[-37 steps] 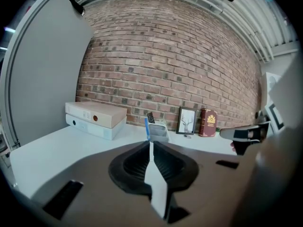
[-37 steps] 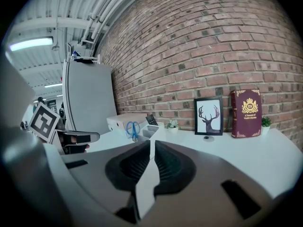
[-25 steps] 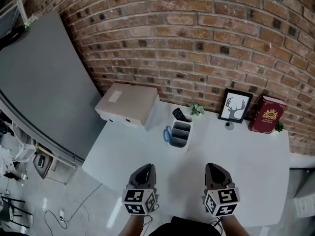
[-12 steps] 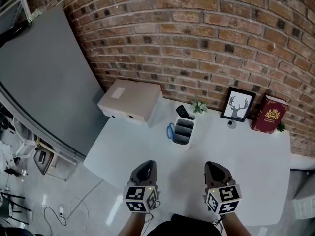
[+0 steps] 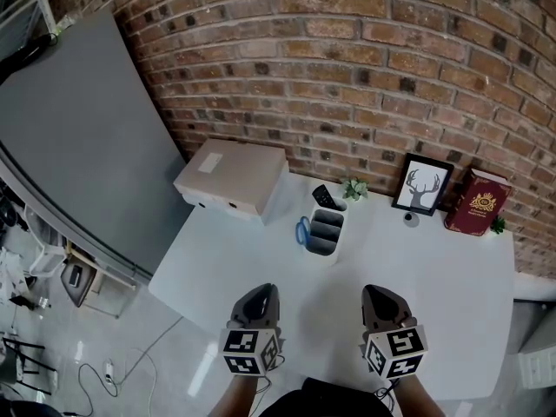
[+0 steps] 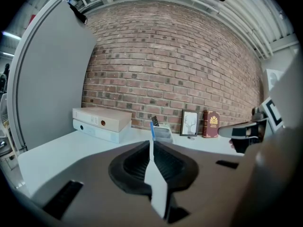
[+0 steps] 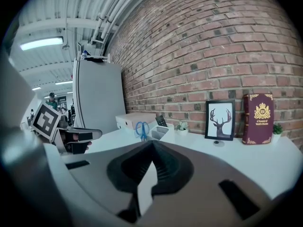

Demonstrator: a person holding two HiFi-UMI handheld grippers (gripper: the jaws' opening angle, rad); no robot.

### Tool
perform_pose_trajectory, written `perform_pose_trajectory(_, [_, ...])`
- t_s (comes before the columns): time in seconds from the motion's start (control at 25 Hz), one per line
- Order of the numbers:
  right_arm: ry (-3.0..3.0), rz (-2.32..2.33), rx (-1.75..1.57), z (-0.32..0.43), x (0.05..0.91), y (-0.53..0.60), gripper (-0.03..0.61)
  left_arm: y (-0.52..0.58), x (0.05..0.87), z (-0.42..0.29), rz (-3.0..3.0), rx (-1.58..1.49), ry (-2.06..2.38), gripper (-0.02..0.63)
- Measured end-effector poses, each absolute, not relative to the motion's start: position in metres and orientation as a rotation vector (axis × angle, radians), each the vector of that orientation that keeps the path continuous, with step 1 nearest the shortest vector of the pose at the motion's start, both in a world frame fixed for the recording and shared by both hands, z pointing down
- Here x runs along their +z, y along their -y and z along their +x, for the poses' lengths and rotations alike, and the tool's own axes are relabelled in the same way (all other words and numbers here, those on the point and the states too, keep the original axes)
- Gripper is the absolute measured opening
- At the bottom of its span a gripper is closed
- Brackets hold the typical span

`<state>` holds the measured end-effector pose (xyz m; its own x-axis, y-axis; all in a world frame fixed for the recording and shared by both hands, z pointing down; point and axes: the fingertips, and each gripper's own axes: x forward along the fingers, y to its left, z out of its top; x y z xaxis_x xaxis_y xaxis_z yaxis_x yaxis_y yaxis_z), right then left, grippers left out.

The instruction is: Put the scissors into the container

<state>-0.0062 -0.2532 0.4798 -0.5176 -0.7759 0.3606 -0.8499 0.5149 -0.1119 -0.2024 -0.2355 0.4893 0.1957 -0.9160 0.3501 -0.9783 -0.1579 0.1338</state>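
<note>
1. A big gray board [image 5: 78,137] stands far to the left of the container.
2. A flat box [image 5: 230,179] lies on the table [image 5: 452,294], left of the container and against the brick wall [image 5: 347,76].
3. The left gripper [image 5: 258,294] is at the near edge of the table. It is in front of the container, a bit to its left and well apart from it. Its jaws are pressed together with nothing between them.
4. The scissors [image 5: 301,231] stand at the left end of the container, blue handles up.
5. The container [image 5: 328,233] is a small gray tub near the middle of the table.
6. A black thing [image 5: 322,196] sticks up at the back end of the container.
7. A little plant [image 5: 354,188] sits just behind the container, to its right.
8. The right gripper [image 5: 380,292] is in front of the container, to its right and well apart from it. Its jaws are together too and hold nothing.
9. A deer picture [image 5: 423,185] leans on the wall, right of the container.
10. A red book [image 5: 476,202] stands farthest right of the container.
</note>
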Motion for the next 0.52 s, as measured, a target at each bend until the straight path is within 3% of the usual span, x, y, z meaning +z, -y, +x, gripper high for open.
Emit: perform_pose_trajectory(0.52, [2.498,1.366,0.392,-0.0044,0.4811,0.2536,0.000,0.2359,0.4907,-0.1970,2.152,0.274,1.783,0.028])
